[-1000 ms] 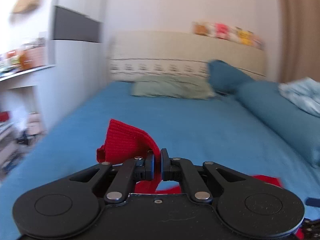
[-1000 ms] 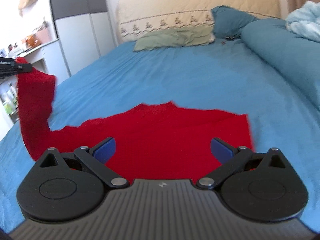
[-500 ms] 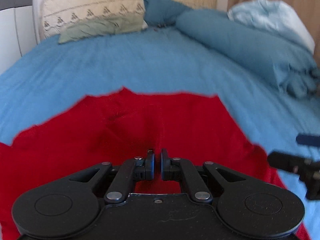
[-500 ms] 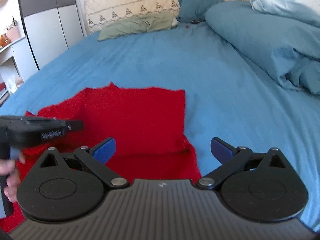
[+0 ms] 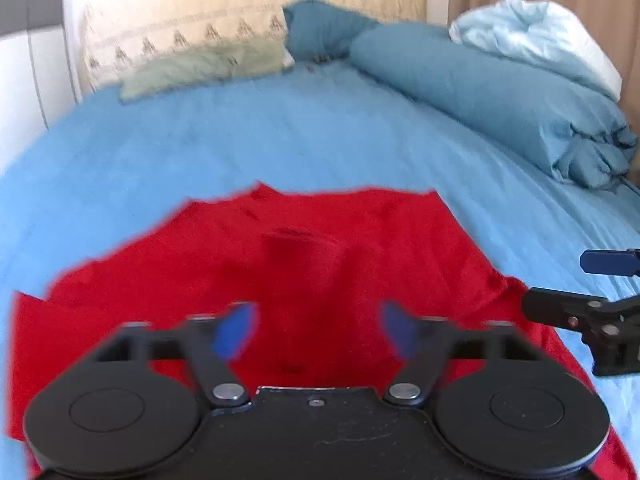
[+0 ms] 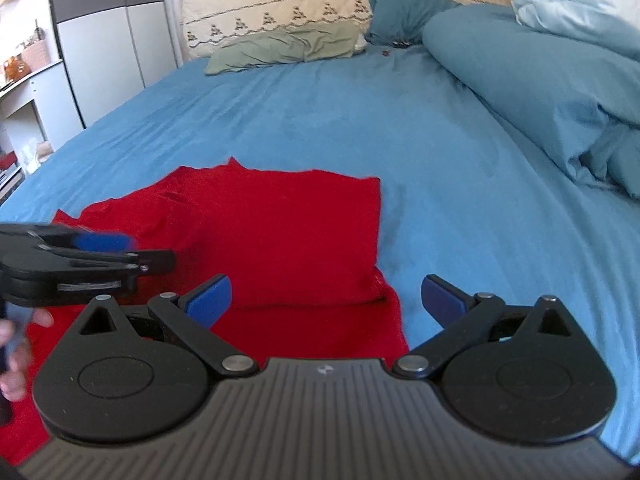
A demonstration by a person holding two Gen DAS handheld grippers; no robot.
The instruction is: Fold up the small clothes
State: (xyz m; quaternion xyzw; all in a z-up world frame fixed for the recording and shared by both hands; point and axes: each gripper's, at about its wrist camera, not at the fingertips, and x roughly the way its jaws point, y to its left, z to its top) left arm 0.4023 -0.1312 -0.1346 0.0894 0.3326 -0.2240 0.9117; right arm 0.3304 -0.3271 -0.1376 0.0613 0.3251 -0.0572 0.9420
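Both grippers, left (image 5: 316, 334) and right (image 6: 326, 298), hung with jaws apart over the red garment (image 6: 288, 240), which lay part-folded near on the bed (image 6: 360, 120). A careless pinch could drag the loose flap askew.

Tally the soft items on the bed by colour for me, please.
Red: 1, the garment
Green: 1, the pillow
Teal: 2, the pillow and the rolled duvet
Pale blue: 1, the bundle
Total: 5
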